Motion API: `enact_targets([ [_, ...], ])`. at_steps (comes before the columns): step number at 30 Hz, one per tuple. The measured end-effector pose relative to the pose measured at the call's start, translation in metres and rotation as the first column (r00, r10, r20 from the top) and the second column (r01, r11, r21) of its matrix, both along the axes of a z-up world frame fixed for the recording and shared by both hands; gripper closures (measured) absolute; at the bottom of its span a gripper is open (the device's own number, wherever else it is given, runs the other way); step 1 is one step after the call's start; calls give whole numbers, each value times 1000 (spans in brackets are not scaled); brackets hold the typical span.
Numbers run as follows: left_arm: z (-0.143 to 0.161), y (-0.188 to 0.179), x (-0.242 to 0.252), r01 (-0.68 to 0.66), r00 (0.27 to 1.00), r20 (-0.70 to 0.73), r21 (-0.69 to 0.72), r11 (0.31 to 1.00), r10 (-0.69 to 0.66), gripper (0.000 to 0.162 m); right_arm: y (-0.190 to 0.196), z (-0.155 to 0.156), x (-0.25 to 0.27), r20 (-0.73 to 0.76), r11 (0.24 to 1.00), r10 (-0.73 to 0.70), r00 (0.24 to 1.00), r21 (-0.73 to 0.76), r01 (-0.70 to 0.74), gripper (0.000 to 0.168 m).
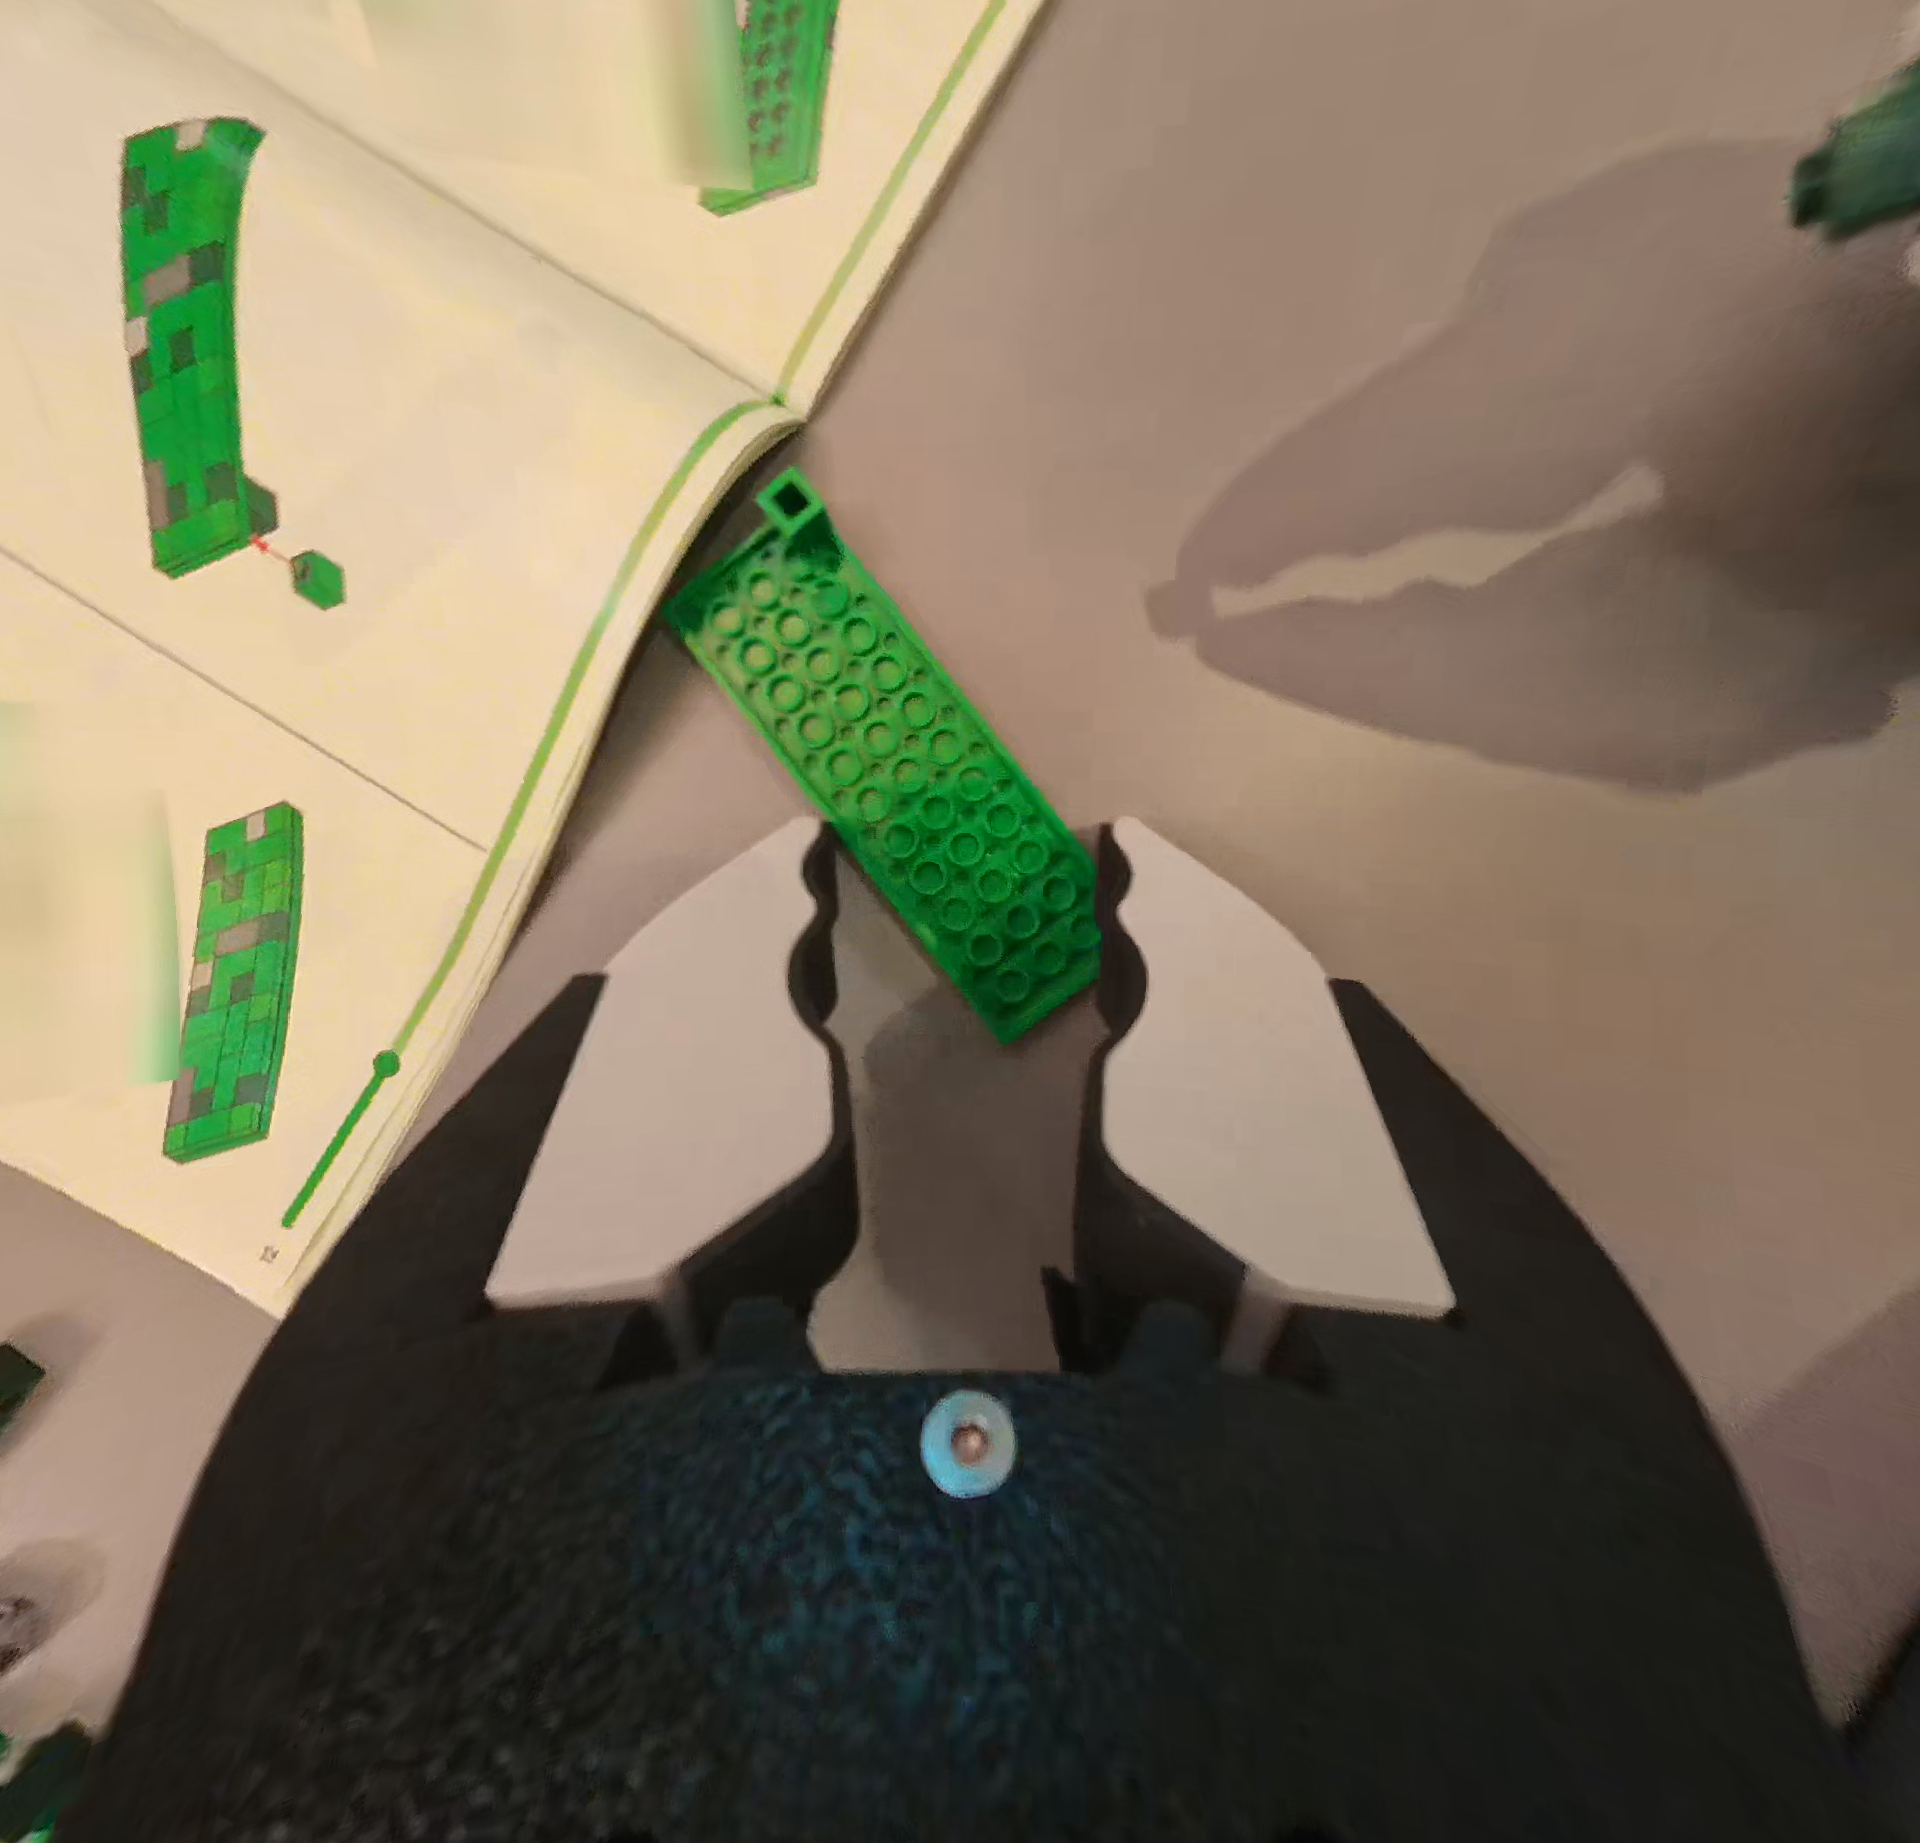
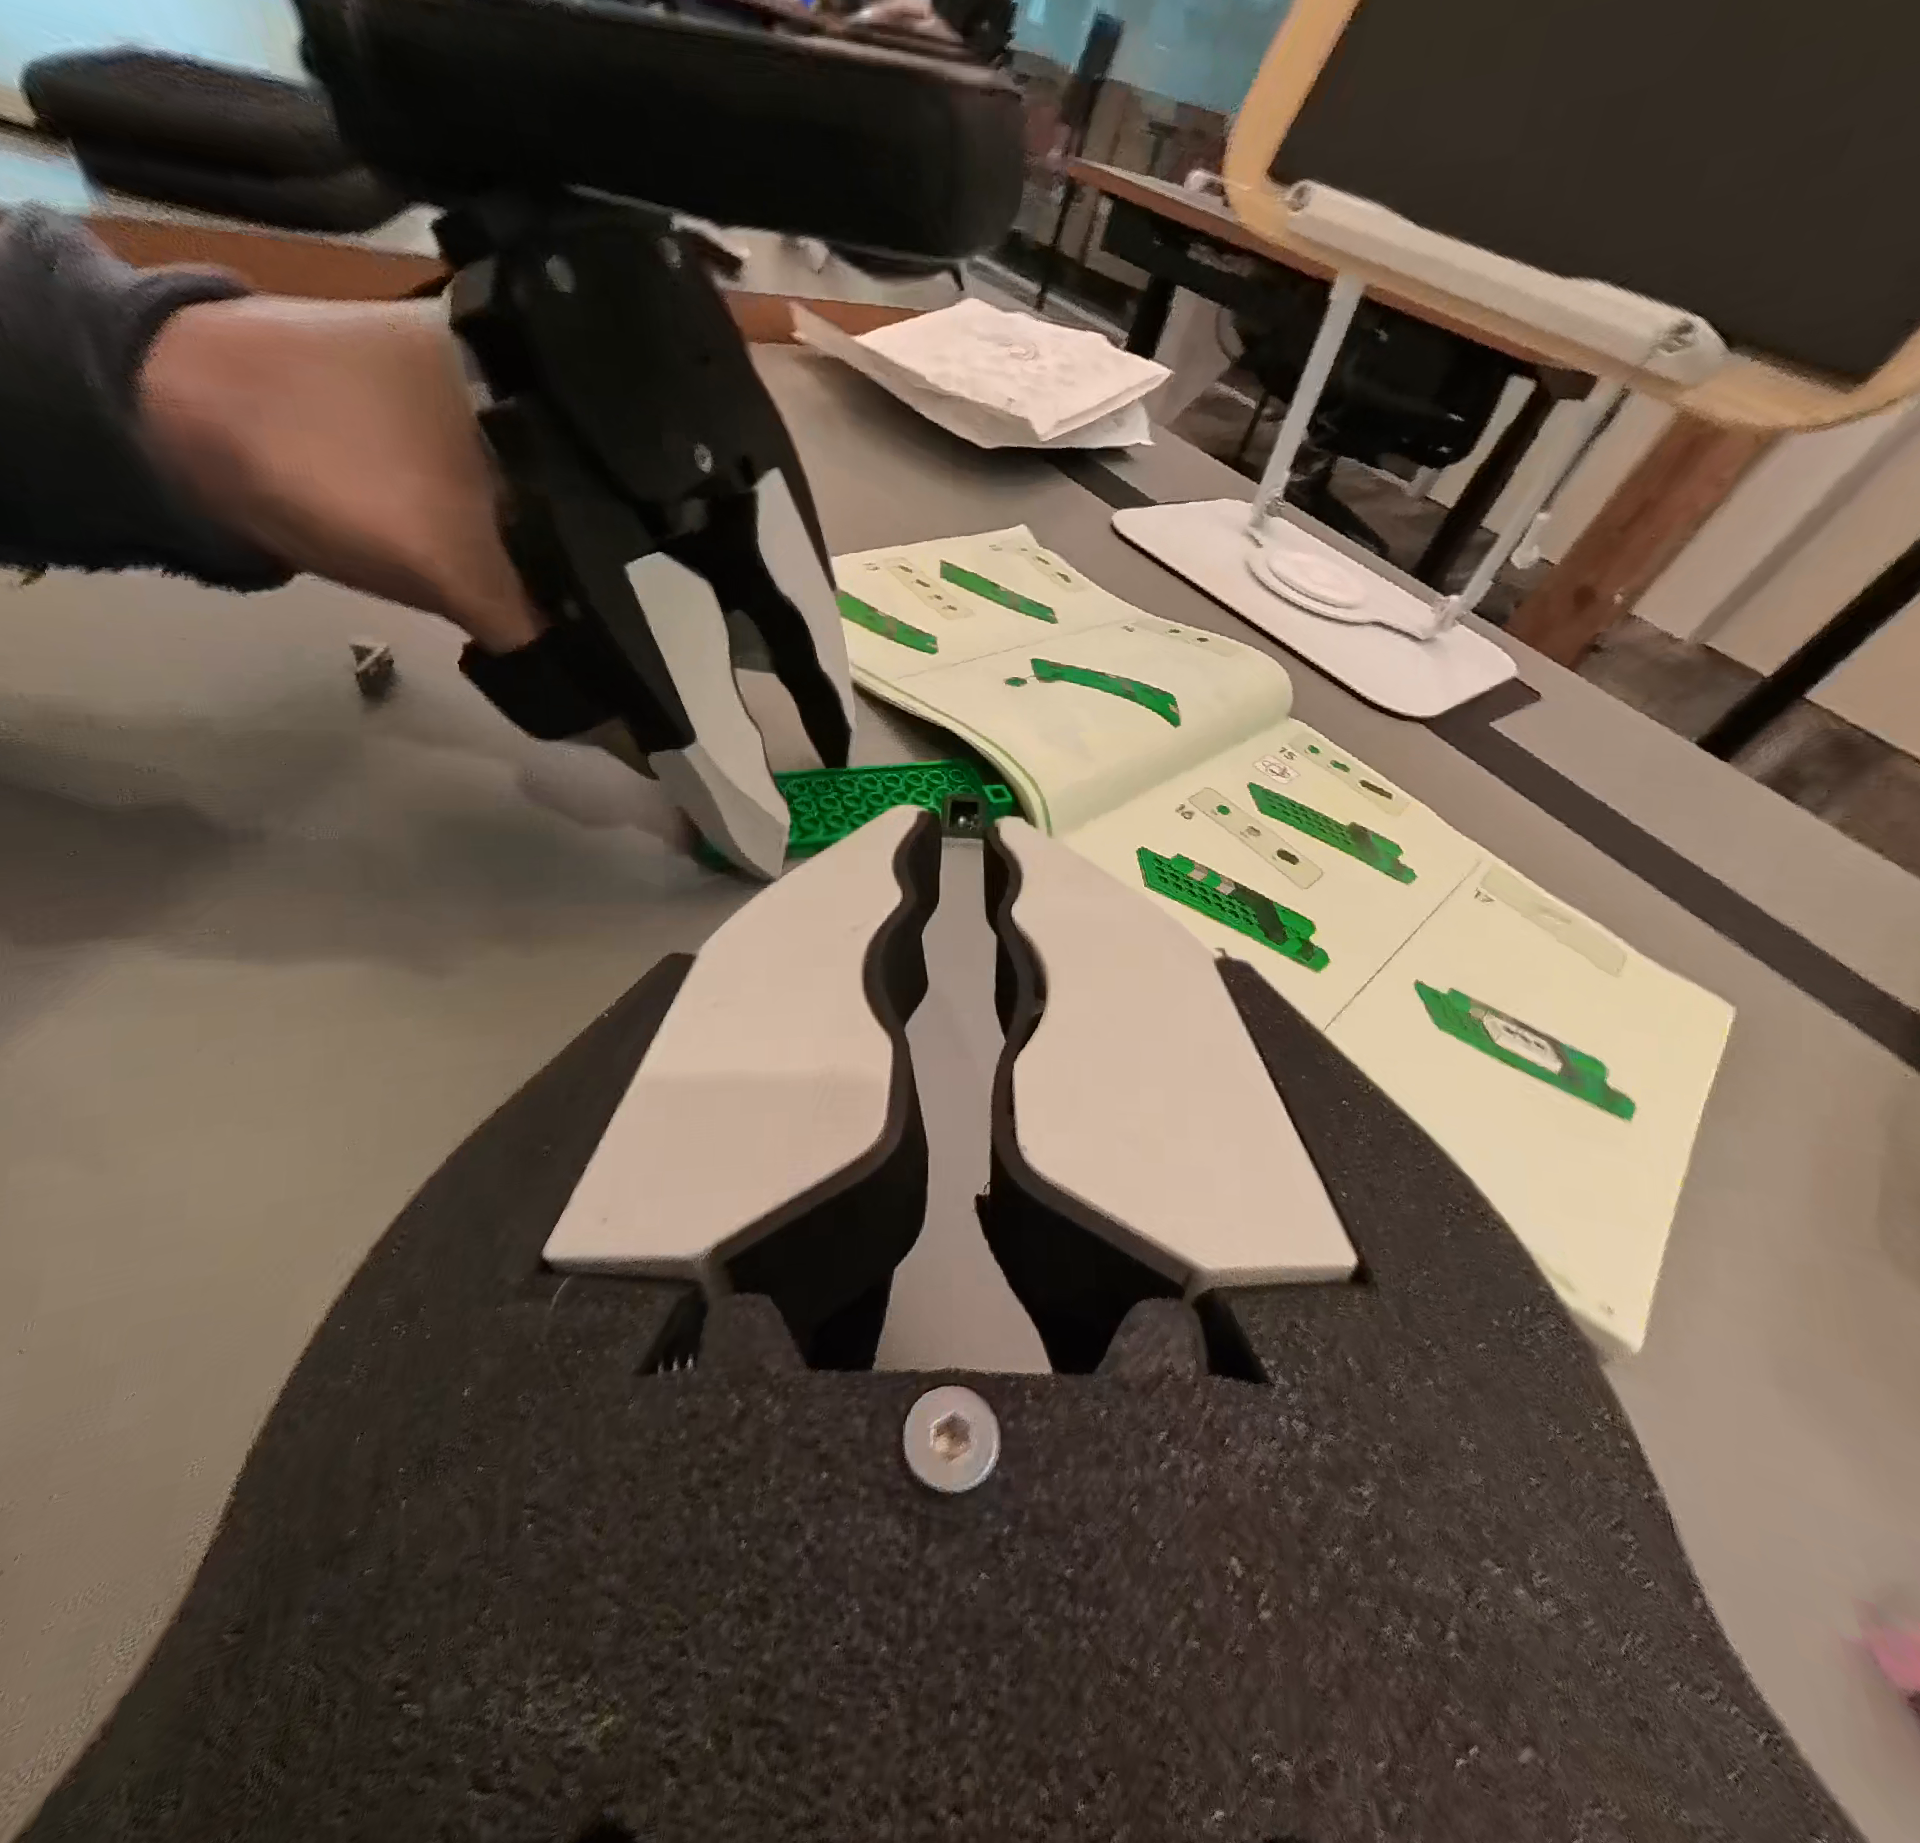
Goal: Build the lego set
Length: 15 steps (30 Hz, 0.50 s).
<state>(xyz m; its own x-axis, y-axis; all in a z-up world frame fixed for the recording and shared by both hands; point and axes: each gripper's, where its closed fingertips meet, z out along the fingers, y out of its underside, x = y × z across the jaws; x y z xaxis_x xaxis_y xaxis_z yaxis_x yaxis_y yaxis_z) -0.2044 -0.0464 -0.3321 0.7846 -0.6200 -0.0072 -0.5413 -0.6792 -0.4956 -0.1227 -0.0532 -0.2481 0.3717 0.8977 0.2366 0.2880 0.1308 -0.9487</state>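
A long green plate assembly [image 1: 904, 765] lies studs-down on the grey table, its far end tucked against the open instruction booklet [image 1: 416, 443]. A small green square piece [image 1: 787, 498] sits at that far end. My left gripper [image 1: 966, 848] is open, its fingers either side of the plate's near end; the right finger touches the plate's edge, the left stands slightly apart. In the right wrist view the plate [image 2: 883, 791] lies just ahead. My right gripper [image 2: 961, 825] is shut on a small dark brick [image 2: 961, 812] and holds it close to the plate's far end.
The booklet [image 2: 1351, 920] lies open to the right of the plate. A white lamp base [image 2: 1320, 598] and a white paper bag [image 2: 997, 370] are farther back. A small grey piece [image 2: 372, 666] lies at the left. A person's hand [image 2: 312, 443] holds the left gripper.
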Motion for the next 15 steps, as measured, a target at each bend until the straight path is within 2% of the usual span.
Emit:
enact_targets([
  [3,0,-2,2,65,998,-14,-19,998,-65,118,-2,-3,0,100,997,75,992,23,-78,161],
  [6,0,-8,4,198,980,-15,-33,980,-199,120,-3,-10,3,180,990,138,974,-2,-140,161],
  [11,2,-30,14,497,868,48,-57,866,-495,122,-6,-21,6,262,979,205,943,-55,-198,161],
  [15,2,-35,17,587,809,83,-61,807,-582,122,-12,-25,5,295,968,250,922,-74,-239,161],
])
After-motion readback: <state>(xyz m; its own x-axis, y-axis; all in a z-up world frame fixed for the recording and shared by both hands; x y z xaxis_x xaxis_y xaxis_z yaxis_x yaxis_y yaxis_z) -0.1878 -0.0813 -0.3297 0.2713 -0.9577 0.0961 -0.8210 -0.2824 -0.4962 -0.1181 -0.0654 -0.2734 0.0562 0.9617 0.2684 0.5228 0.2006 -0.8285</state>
